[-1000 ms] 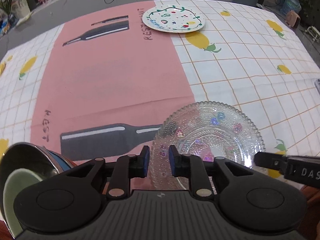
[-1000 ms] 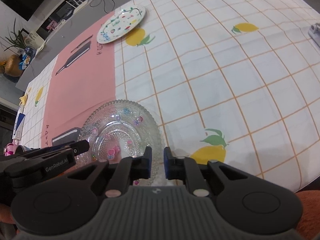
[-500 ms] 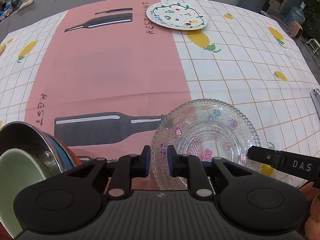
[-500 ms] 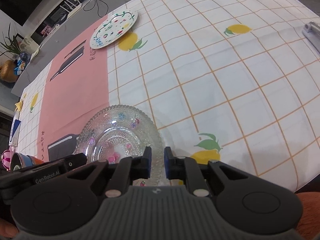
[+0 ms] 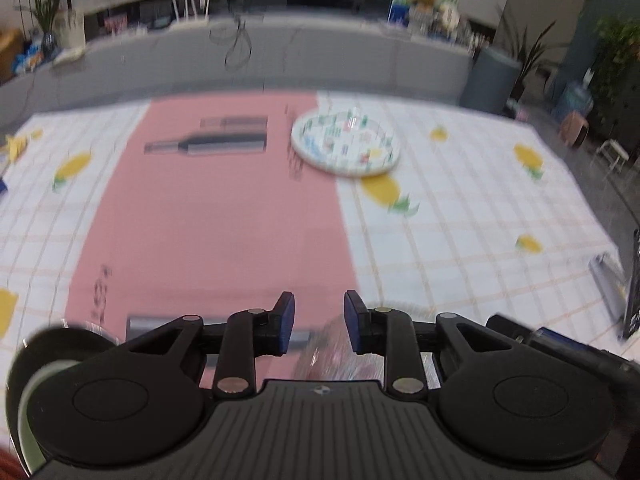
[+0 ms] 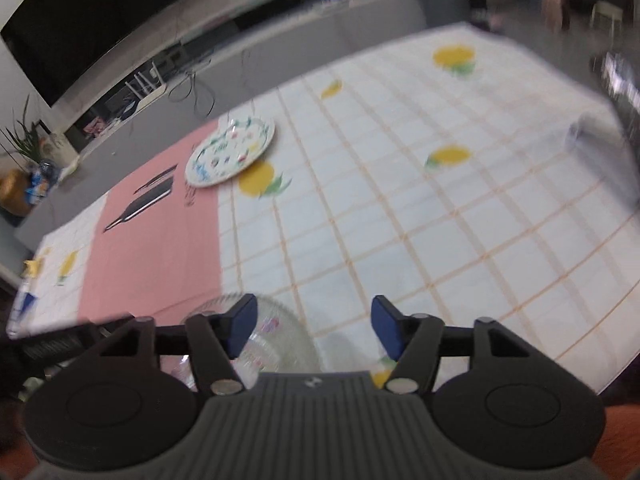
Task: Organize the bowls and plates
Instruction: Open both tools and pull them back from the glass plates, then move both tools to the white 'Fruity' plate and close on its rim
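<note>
Both views are blurred by motion. The clear glass plate [image 5: 336,354] [image 6: 280,338] lies on the tablecloth at the near edge, mostly hidden under the fingers. My left gripper [image 5: 319,322] hangs just above its left rim with the jaws opening and nothing pressed between the pads. My right gripper [image 6: 314,324] is over its right rim, jaws opening wide, with no pad touching the plate. A white plate with a coloured pattern [image 5: 346,148] [image 6: 230,152] sits far across the table. Stacked bowls [image 5: 44,360] show at the lower left.
The table wears a white checked cloth with lemons and a pink stripe [image 5: 216,220]. A grey and dark object [image 5: 608,276] [image 6: 592,140] lies near the right edge. A grey counter [image 5: 280,52] runs behind the table.
Both grippers, nearly shut at the glass plate's rim before, have opened and let it go. Both have risen and tipped up, so more of the far table and room shows.
</note>
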Demonstrator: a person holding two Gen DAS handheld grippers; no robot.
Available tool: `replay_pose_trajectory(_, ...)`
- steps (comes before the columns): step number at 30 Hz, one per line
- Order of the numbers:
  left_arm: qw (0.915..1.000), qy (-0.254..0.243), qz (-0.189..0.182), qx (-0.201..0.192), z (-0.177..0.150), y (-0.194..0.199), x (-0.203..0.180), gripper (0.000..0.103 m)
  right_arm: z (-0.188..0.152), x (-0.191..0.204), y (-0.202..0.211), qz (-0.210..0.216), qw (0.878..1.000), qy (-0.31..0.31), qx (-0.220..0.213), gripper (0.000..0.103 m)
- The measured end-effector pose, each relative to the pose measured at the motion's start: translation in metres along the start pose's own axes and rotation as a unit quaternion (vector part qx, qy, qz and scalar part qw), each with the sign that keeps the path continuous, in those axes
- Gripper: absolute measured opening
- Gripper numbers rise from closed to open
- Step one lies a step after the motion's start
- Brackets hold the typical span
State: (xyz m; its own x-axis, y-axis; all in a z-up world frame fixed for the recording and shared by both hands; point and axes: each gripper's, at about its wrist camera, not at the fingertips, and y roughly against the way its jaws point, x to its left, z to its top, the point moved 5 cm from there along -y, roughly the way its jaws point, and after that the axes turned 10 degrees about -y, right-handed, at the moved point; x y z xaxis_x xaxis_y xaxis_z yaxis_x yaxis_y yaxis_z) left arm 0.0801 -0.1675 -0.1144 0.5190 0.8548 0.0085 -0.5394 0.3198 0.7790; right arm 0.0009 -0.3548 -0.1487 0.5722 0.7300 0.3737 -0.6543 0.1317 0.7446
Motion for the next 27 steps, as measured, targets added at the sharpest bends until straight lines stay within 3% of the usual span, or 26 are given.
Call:
replay_pose_trajectory(5, 0.9987, -0.016, 0.02, -0.043, 0.02, 0.007, -0.006, 0.04, 0.018, 0.01, 0.01, -0.028, 0.995, 0.038, -0.088, 0.065)
replay_pose_trajectory(9, 0.997, -0.023, 0.029, -0.068, 0.035, 0.008, -0.009, 0.044, 0.046, 0.012, 0.014, -0.02, 0.99, 0.013, -0.137, 0.073)
replay_pose_trajectory(16, 0.9919, -0.013, 0.061, -0.111, 0.063, 0.004, -0.004, 0.055, 0.09, 0.037, -0.002, 0.01, 0.988, 0.002, -0.152, 0.078)
replay_pose_trajectory(19, 0.9902, 0.006, 0.073, -0.119, 0.074, -0.002, 0.003, 0.062, 0.103, 0.049, -0.013, 0.017, 0.988, 0.003, -0.153, 0.087)
replay_pose_trajectory(27, 0.9868, 0.057, 0.092, -0.121, 0.104, -0.024, 0.027, 0.063, 0.13, 0.08, -0.045, 0.039, 0.989, 0.005, -0.14, 0.092)
